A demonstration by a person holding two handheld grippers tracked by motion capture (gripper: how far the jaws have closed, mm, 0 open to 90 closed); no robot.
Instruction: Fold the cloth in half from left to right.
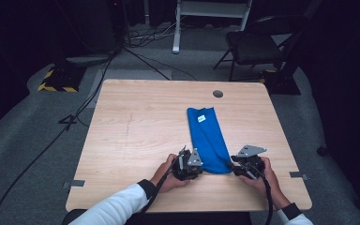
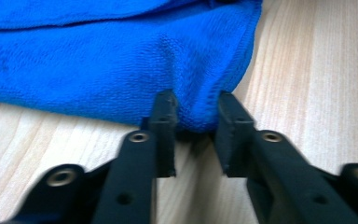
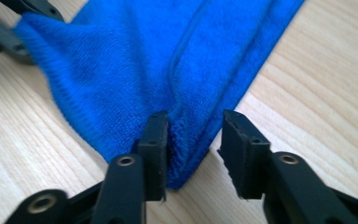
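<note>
A blue cloth [image 1: 207, 138], folded into a long strip with a small white label near its far end, lies on the wooden table [image 1: 136, 126]. My left gripper [image 1: 191, 164] sits at the strip's near left corner. In the left gripper view [image 2: 196, 116] both jaws press against the cloth corner [image 2: 198, 105], which bunches between them. My right gripper [image 1: 236, 164] is at the near right corner. In the right gripper view [image 3: 193, 135] its jaws straddle the cloth corner [image 3: 186, 140]: one jaw touches the cloth, and a small gap stays at the other.
A round cable hole [image 1: 218, 93] sits near the table's far edge. Behind the table are a dark folding chair [image 1: 258, 44], a white frame [image 1: 211, 18] and floor cables [image 1: 93, 89]. Bare wood lies left of the cloth.
</note>
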